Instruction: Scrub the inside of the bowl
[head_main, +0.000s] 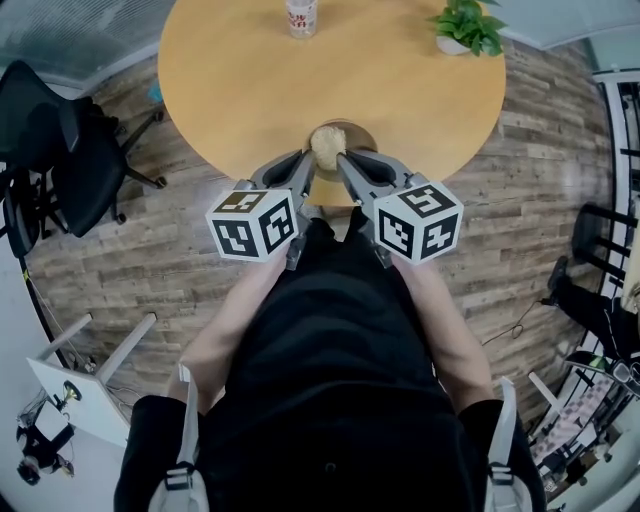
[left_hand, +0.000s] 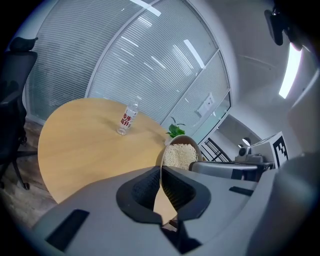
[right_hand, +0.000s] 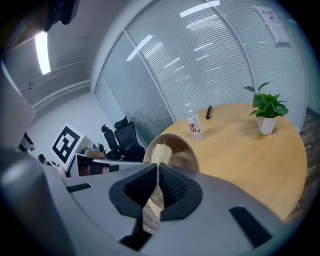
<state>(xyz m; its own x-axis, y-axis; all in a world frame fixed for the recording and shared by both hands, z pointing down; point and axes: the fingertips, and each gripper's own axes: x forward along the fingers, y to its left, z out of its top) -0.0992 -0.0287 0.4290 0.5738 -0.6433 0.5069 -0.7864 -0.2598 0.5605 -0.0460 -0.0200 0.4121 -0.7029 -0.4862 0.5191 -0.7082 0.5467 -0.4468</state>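
1. Bowl (head_main: 361, 136) sits at the near edge of the round wooden table (head_main: 250, 80), with the scrub pad (head_main: 327, 145) inside it. Scrubbing looks set up or under way; no view shows how much is cleaned.
2. The left gripper (head_main: 305, 166) is pinched on the bowl's thin rim, steadying it.
3. The right gripper (head_main: 345, 166) is clamped on the pad, pressing it flat between its ribbed pads.
4. The bowl is smooth, tan and round-walled; the pad is pale, coarse and fibrous.
5. A clear plastic bottle (head_main: 301, 15) and a potted plant (head_main: 468, 26) stand well apart.
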